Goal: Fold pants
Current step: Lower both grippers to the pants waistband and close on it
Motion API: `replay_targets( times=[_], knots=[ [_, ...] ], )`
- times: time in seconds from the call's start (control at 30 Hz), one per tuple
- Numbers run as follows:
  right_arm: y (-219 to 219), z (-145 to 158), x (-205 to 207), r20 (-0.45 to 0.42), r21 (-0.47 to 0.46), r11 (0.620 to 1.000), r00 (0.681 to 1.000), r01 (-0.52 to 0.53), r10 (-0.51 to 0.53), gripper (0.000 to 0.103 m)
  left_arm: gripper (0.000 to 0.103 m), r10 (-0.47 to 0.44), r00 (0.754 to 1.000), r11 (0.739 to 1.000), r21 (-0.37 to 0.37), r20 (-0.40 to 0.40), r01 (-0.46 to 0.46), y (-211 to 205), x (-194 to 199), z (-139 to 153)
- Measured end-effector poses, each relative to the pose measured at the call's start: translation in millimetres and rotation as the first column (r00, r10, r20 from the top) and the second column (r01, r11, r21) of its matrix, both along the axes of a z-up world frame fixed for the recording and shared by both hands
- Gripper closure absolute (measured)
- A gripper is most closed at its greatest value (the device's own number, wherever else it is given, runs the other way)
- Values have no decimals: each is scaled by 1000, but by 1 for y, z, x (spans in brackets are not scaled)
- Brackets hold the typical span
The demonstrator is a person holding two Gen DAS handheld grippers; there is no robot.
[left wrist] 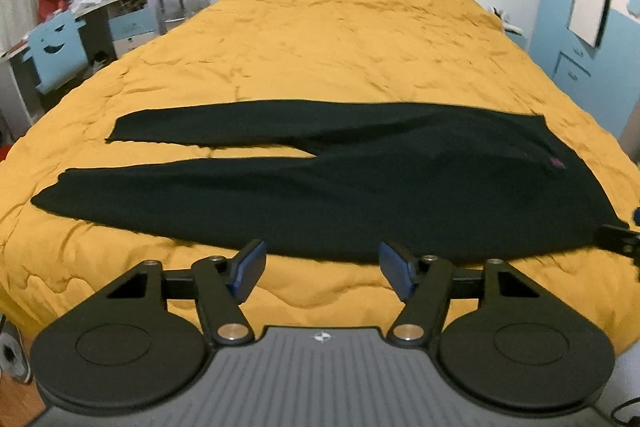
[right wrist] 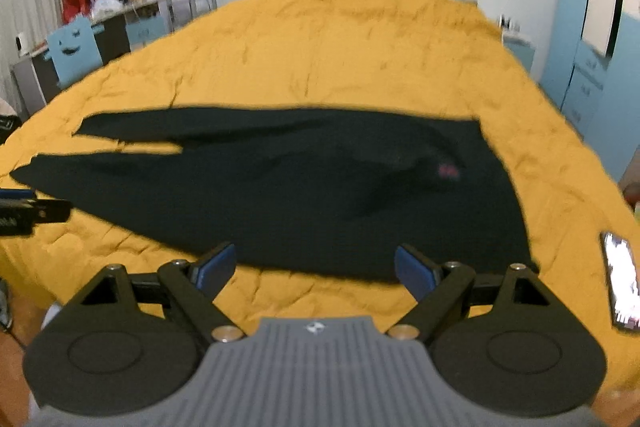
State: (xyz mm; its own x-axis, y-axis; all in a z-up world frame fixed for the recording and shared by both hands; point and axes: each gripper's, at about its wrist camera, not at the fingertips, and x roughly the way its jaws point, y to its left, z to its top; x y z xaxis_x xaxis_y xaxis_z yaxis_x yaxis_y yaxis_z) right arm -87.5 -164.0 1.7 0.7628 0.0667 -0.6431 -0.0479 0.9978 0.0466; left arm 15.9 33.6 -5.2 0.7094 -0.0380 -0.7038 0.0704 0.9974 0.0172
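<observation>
A bedroom with pale blue furniture holds a bed under a wrinkled mustard quilt, shelves at ten o'clock. Black pants lie flat across the quilt's near half, both legs running toward nine o'clock with a sliver of quilt between them, waist toward three o'clock (a small pink tag shows near it). The left tongs stand wide with nothing between them, hovering just short of the near leg's edge. The right tongs are likewise spread and empty, near the seat's lower edge; a phone lies at four o'clock in the right view. No fold looks started: this seems the approach to the first grasp. Next, each pair likely needs to pinch the near edge and carry it over onto the far leg.
</observation>
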Motion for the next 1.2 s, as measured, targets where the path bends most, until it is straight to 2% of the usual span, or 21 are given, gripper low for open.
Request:
replay_targets(
  times=[0.1,0.17,0.27,0.37,0.43,0.5,0.57,0.6,0.63,0.7,0.83,1.0,1.07,1.13,1.2],
  knots=[
    [-15,-3,3,72,-9,998,996,-56,56,20,34,15,999,999,43,48,-17,17,7,2],
    [-25,-6,6,89,-32,996,992,-83,85,20,35,20,996,996,85,92,-28,29,12,4],
    [-37,-15,13,81,-120,988,991,-100,110,20,37,2,990,992,126,139,-20,41,18,6],
    [-52,-24,23,35,-159,982,994,-100,107,20,37,-55,985,972,236,163,15,52,25,0],
    [-69,-31,29,0,-137,986,996,-91,92,21,36,-113,981,940,336,158,54,58,29,-10],
    [-85,-38,35,-40,-109,991,996,-78,74,23,36,-180,978,896,428,109,117,67,32,-26],
    [-95,-48,41,-87,-113,990,994,-79,69,33,36,-223,974,854,491,45,173,78,35,-44],
    [-99,-53,43,-111,-127,988,991,-85,71,43,36,-242,970,828,523,8,202,84,36,-56],
    [-102,-58,45,-133,-144,985,988,-96,77,49,36,-249,968,806,550,-22,219,89,39,-67],
    [-107,-66,47,-162,-180,976,982,-124,95,51,36,-243,966,759,605,-82,242,96,45,-88],
    [-112,-76,50,-204,-246,951,969,-189,140,54,36,-225,967,665,707,-119,242,103,58,-114],
    [-109,-85,51,-248,-321,902,945,-288,214,54,36,-210,972,638,739,-101,215,97,72,-126],
    [-106,-88,47,-265,-364,865,929,-345,258,54,41,-194,978,635,751,-73,182,97,77,-128],
    [-103,-91,44,-284,-406,826,913,-392,293,53,64,-171,985,657,740,-37,142,95,80,-127],
    [-103,-96,41,-299,-448,791,903,-418,308,53,78,-139,989,693,710,-41,127,93,86,-126]
  ],
)
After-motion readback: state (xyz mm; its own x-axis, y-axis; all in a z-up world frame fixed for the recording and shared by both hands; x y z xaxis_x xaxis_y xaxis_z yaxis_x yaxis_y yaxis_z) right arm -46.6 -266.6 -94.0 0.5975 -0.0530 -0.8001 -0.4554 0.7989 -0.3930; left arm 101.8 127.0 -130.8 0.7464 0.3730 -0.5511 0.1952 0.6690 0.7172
